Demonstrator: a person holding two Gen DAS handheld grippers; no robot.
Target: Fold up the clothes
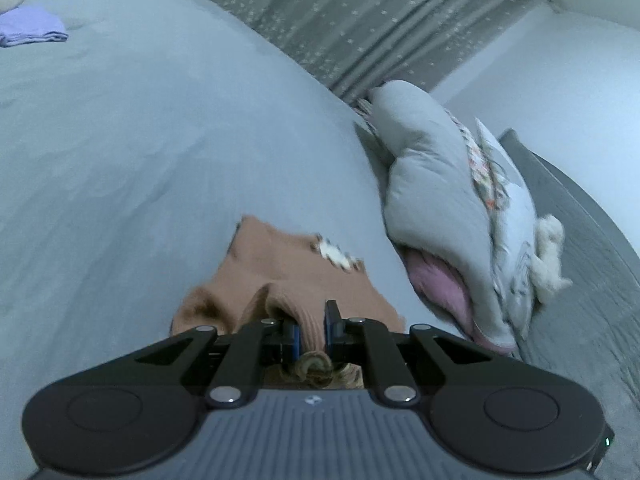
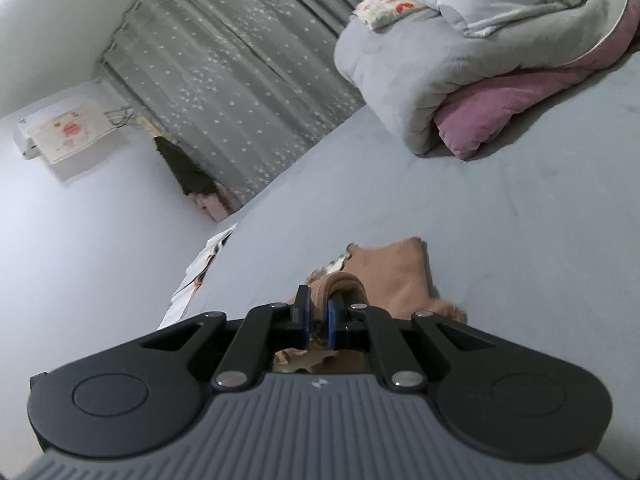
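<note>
Ribbed brown knit garment [image 1: 280, 276] on grey bedsheet [image 1: 140, 140]

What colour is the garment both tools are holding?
Light brown, with a white patch; the garment shows best in the left wrist view.

Grey bed [image 1: 140, 140], star-patterned curtain [image 2: 240, 80], white wall [image 2: 80, 220]

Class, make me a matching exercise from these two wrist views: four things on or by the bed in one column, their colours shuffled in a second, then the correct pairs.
Things
1. knitted sweater clamped in both grippers
2. small folded cloth far across the bed
3. star-dotted curtain
4. blanket under the rolled quilt

Colours
A. pink
B. grey
C. brown
D. lilac

Pairs: 1-C, 2-D, 3-B, 4-A
</note>
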